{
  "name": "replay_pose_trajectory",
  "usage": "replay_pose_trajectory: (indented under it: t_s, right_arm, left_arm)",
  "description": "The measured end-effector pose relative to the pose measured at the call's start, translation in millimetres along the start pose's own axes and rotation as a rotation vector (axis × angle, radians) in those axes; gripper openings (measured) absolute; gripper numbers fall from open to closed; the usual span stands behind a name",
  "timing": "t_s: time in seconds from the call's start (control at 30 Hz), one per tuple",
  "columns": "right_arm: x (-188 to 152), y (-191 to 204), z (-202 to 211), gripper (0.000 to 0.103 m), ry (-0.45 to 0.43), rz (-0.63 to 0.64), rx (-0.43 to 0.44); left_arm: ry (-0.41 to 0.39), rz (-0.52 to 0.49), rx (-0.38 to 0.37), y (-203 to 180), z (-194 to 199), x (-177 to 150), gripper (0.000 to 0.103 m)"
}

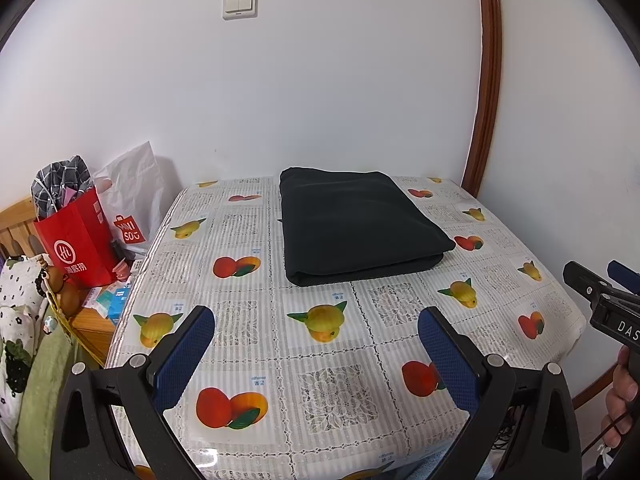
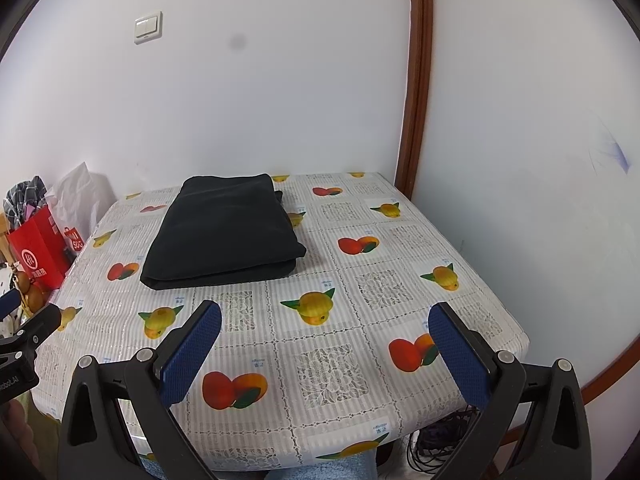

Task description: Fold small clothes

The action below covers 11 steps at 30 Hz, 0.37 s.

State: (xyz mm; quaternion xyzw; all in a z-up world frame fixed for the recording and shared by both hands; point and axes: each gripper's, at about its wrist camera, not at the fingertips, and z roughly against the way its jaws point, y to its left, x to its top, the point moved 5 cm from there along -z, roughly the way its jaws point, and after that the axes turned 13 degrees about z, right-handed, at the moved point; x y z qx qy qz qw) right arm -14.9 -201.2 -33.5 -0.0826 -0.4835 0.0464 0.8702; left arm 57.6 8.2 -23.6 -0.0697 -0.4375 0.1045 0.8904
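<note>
Folded dark garment (image 1: pixel 360 224) near table's (image 1: pixel 248 360) far edge; both hand-held grippers (image 1: pixel 316 356) (image 2: pixel 326 354) spread wide, empty.

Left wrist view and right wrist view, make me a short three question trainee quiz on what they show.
1. True or false: the folded black cloth garment lies on the fruit-print tablecloth.
2. Multiple choice: the left gripper is A) open, holding nothing, B) shut on the garment.
3. What stands left of the table, holding checked fabric?

Key:
1. True.
2. A; the right gripper is open too.
3. A red paper shopping bag.
</note>
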Motion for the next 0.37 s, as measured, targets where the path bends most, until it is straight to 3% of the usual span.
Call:
replay_pose_trajectory:
  t_s: [0.37]
  right_arm:
    - [3.9,3.1,-1.9,0.102,-0.007,0.007,0.011]
  left_arm:
    - [0.001,0.0,-0.007,4.6,-4.7,7.2,0.103]
